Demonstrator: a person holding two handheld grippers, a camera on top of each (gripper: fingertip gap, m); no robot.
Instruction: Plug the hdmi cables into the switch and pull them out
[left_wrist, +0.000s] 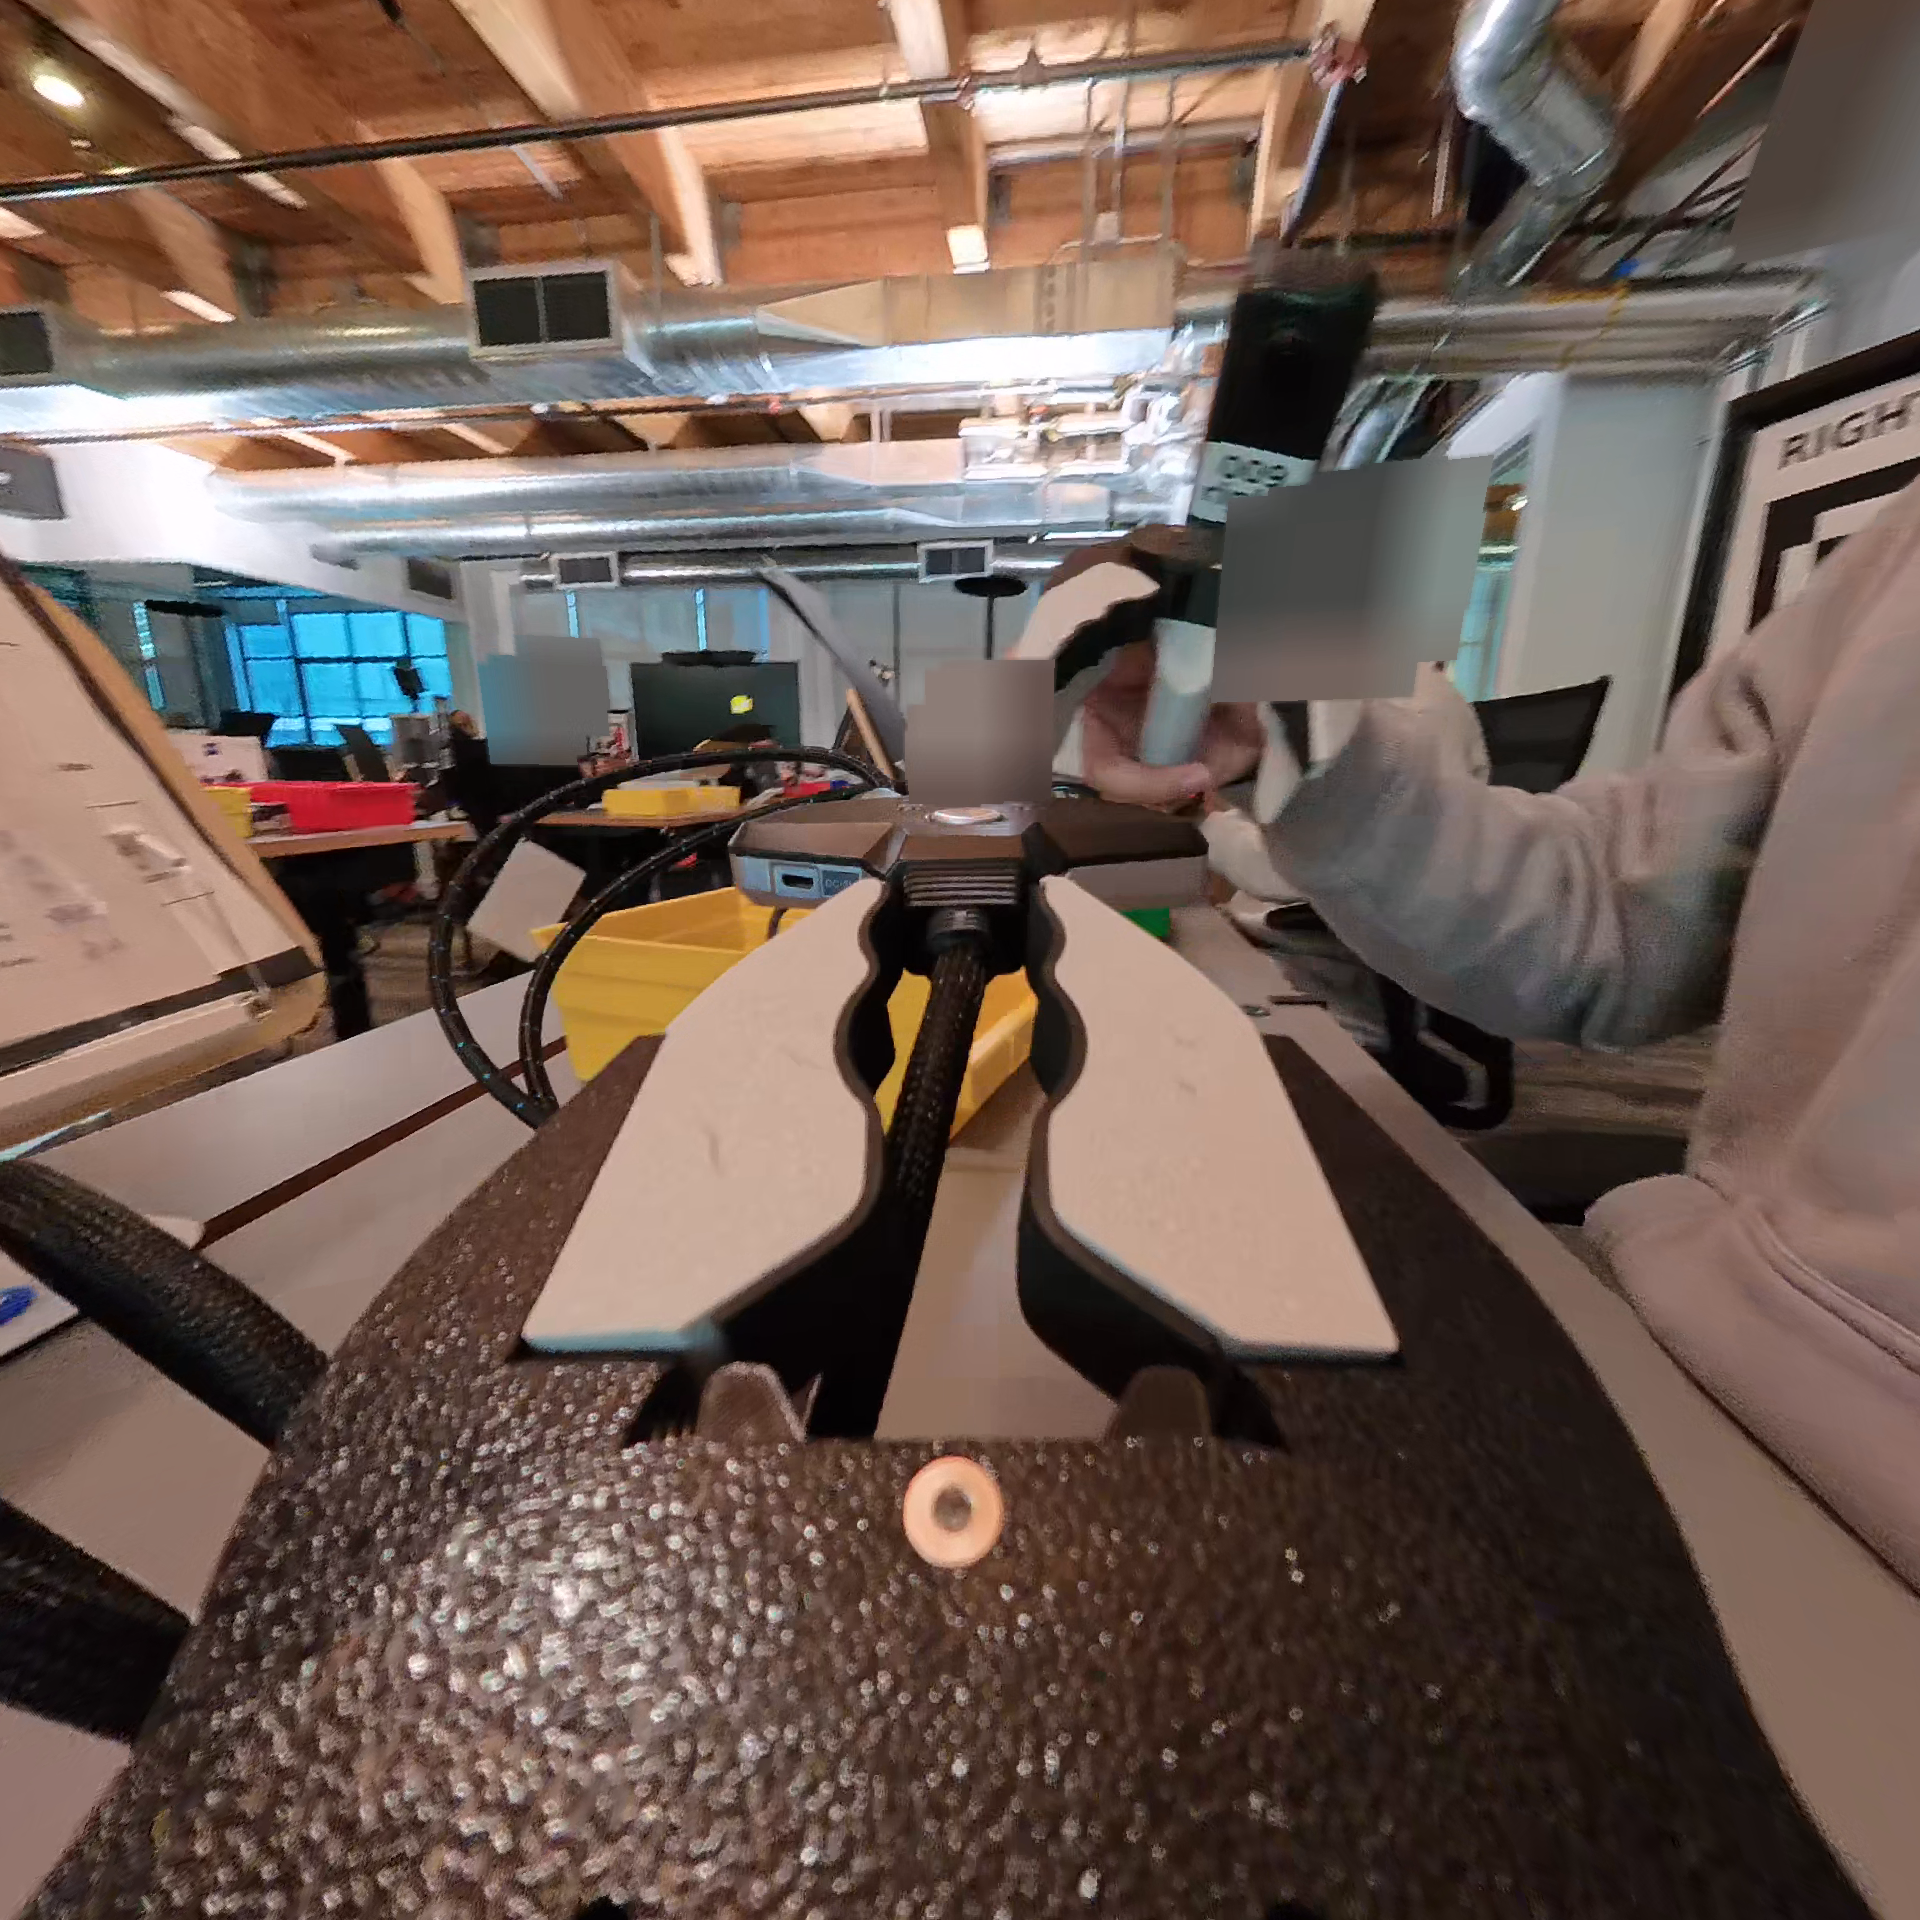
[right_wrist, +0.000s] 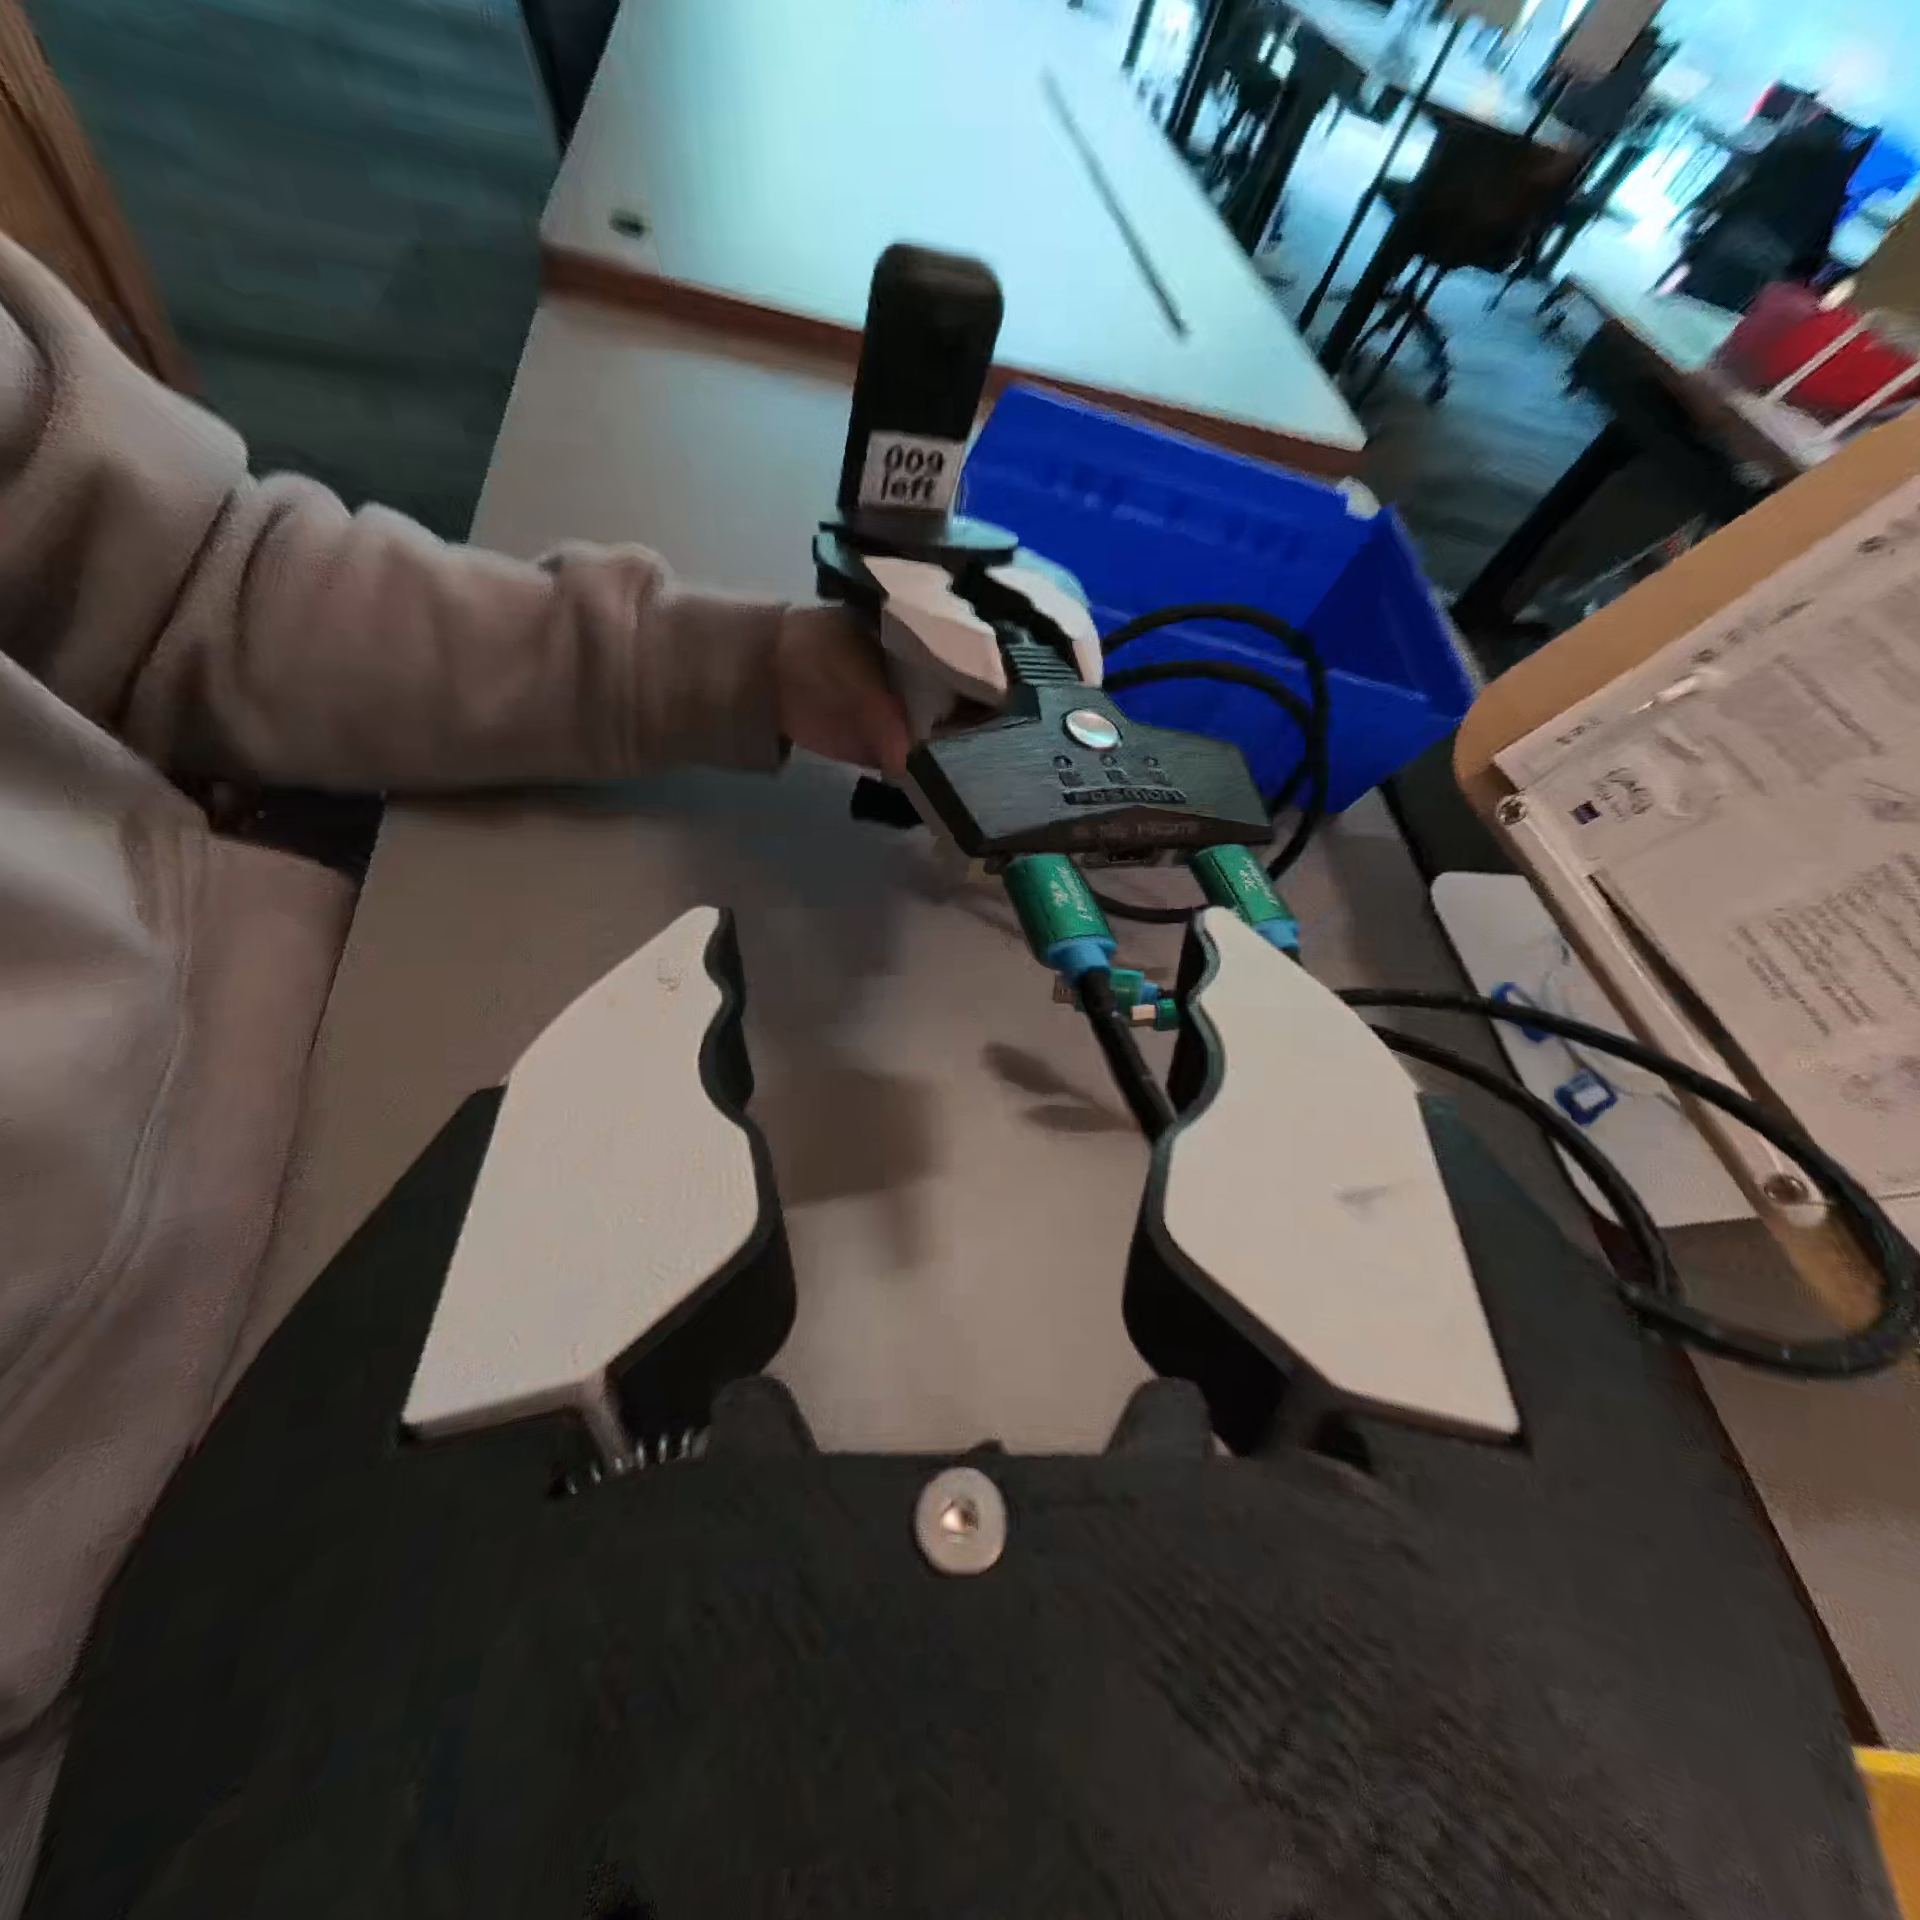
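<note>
Switch: we see one black switch (right_wrist: 1091, 774), held up above the grey worktop (right_wrist: 644, 935) at the tip of the left gripper (left_wrist: 961, 883); a round button sits on its top face.

Plugs: we count two green-shelled HDMI plugs (right_wrist: 1060, 909) seated in the switch's near edge, side by side, each trailing a black cable (right_wrist: 1127, 1060).

Braided lead: one thick black braided cable (left_wrist: 940, 1049) leaves the switch's far end and runs back between the left gripper's jaws.

Left gripper: its jaws are clamped on the ribbed collar where that braided cable meets the switch.

Right gripper: the right gripper (right_wrist: 956, 935) hangs just short of the plugs, its jaws apart with nothing between them; its right finger (right_wrist: 1309, 1174) overlaps the cables.

Hidden or unclear: in the left wrist view the plugs are out of sight behind the switch body; we cannot tell where the cables end, as they loop off past the right finger. The scene is motion-blurred.

Surroundings: one blue bin (right_wrist: 1226, 551) behind the switch, one yellow bin (left_wrist: 665, 966) in the left wrist view, and one paper-covered board (right_wrist: 1714, 831) standing at the right.
</note>
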